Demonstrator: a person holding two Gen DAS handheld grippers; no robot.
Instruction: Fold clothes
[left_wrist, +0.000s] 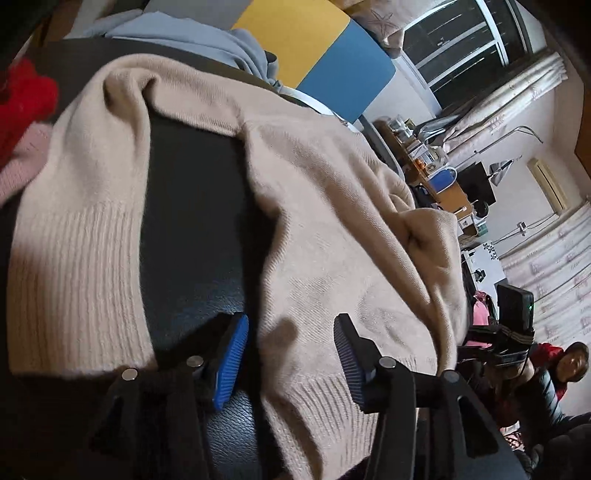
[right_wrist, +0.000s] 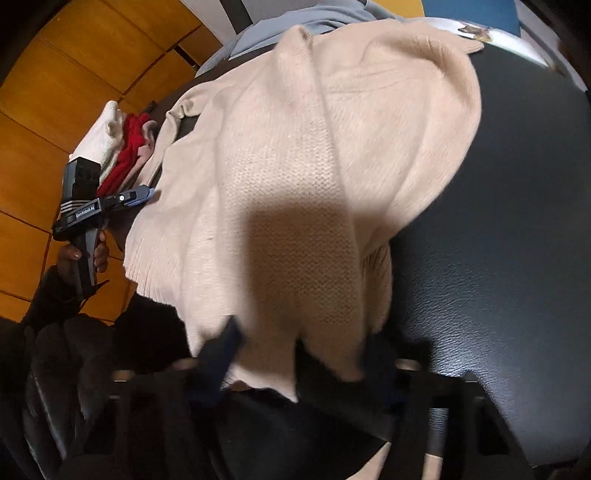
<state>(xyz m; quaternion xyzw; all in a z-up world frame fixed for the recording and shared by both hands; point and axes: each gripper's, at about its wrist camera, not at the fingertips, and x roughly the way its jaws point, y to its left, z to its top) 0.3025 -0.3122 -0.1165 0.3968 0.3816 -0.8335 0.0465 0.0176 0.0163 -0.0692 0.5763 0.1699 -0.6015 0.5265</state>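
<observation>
The beige ribbed knit sweater (left_wrist: 325, 236) lies spread on the black leather-textured tabletop (left_wrist: 192, 206). The left gripper (left_wrist: 291, 354) holds its jaws wide apart above the hem, gripping nothing. The right gripper (right_wrist: 299, 354) is blurred with the hem between its jaws; grip cannot be told.

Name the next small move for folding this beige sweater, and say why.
Probably close the left gripper on the ribbed hem of the beige sweater. Its jaws stand open over that edge with nothing pinched, and the sweater lies rumpled on the black surface. The right gripper already straddles the near edge, though blur hides whether it grips. With both holding, the cloth could be lifted and laid over.
</observation>
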